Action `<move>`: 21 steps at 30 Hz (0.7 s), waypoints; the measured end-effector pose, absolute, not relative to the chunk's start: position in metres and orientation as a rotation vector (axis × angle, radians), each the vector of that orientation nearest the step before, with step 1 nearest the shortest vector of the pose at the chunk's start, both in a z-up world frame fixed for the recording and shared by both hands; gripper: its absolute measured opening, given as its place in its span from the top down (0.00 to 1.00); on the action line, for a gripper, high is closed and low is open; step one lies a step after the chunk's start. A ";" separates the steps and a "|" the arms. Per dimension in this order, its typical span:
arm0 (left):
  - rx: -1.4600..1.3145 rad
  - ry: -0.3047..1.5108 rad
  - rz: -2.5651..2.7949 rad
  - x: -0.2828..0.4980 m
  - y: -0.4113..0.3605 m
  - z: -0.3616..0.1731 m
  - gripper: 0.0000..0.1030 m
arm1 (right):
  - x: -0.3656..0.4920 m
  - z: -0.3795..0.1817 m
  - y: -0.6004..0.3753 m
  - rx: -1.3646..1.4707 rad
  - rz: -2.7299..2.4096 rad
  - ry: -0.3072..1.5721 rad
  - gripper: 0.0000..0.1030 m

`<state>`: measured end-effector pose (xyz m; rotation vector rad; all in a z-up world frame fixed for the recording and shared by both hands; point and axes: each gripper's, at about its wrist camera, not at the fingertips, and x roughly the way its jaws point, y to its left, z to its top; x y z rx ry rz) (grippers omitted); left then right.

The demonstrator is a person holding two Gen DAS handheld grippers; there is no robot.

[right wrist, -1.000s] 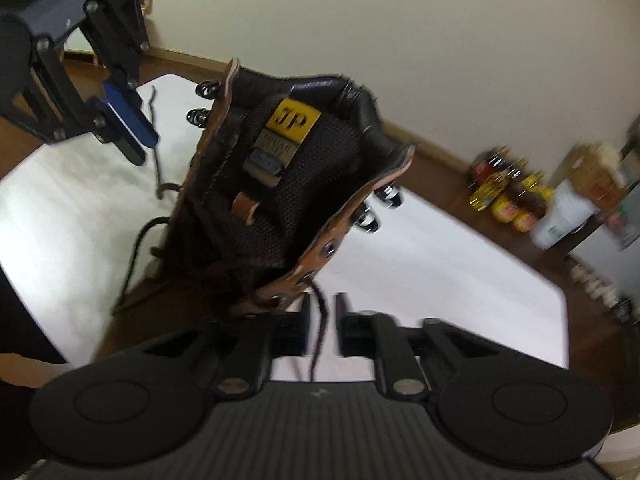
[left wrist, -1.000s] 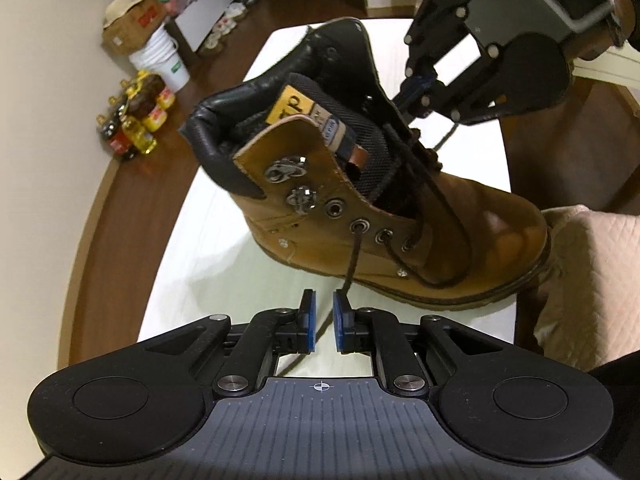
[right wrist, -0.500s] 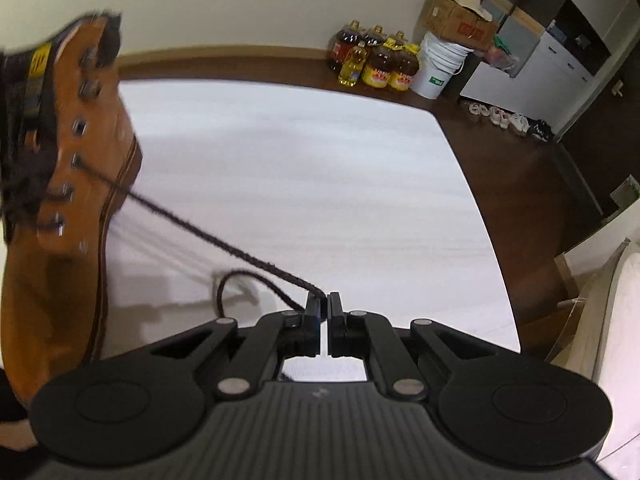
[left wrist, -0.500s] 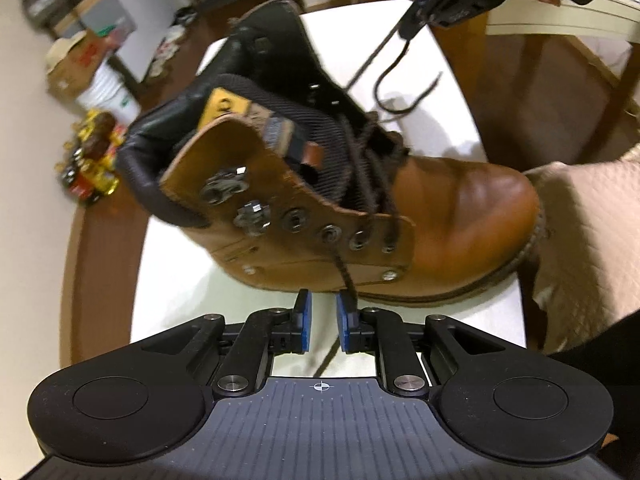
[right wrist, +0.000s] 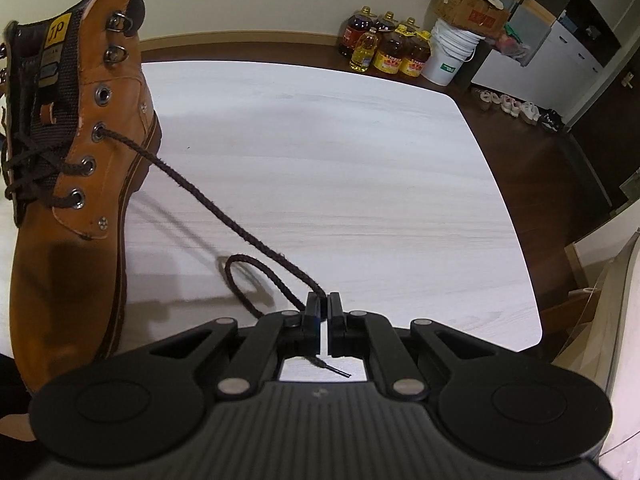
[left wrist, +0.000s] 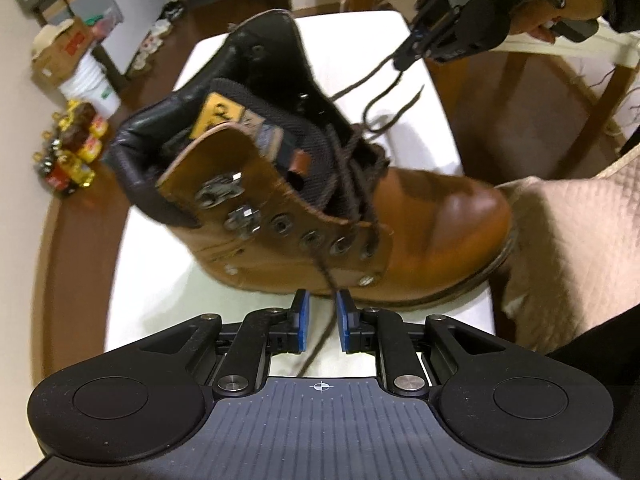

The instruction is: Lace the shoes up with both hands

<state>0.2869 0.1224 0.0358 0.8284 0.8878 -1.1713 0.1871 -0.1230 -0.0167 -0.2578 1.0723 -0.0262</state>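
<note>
A tan leather boot [left wrist: 420, 220] stands on the white table [left wrist: 152, 280], tongue up, with a dark brown lace through its lower eyelets. My left gripper [left wrist: 322, 314] is open just in front of the boot's side. One lace end [left wrist: 324, 276] hangs loosely from an eyelet down between its blue pads. In the right wrist view the boot [right wrist: 60, 240] is at the left. The other lace end [right wrist: 224, 216] runs taut from an eyelet to my right gripper [right wrist: 323, 306], which is shut on it. That gripper [left wrist: 408, 54] is also in the left wrist view, beyond the boot.
Oil bottles [right wrist: 392, 52], a white bucket [right wrist: 452, 56] and a cardboard box [right wrist: 472, 4] stand on the floor past the table's far edge [right wrist: 304, 66]. Small shoes [right wrist: 516, 106] line the floor. A beige quilted cloth [left wrist: 568, 248] lies beside the boot's toe.
My right gripper closed on the lace and drew it out sideways from the boot until it ran taut. The left gripper's pads spread wider around the hanging lace.
</note>
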 end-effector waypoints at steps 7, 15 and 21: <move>0.794 0.925 -1.103 0.293 0.120 0.028 0.97 | 0.185 -0.016 -0.119 -0.270 -0.017 1.075 0.97; 0.800 1.006 -1.113 0.293 0.134 0.022 0.99 | 0.184 -0.029 -0.130 -0.301 -0.049 1.108 0.97; 0.814 1.033 -1.168 0.279 0.130 0.019 0.98 | 0.171 -0.040 -0.130 -0.265 -0.037 1.186 0.98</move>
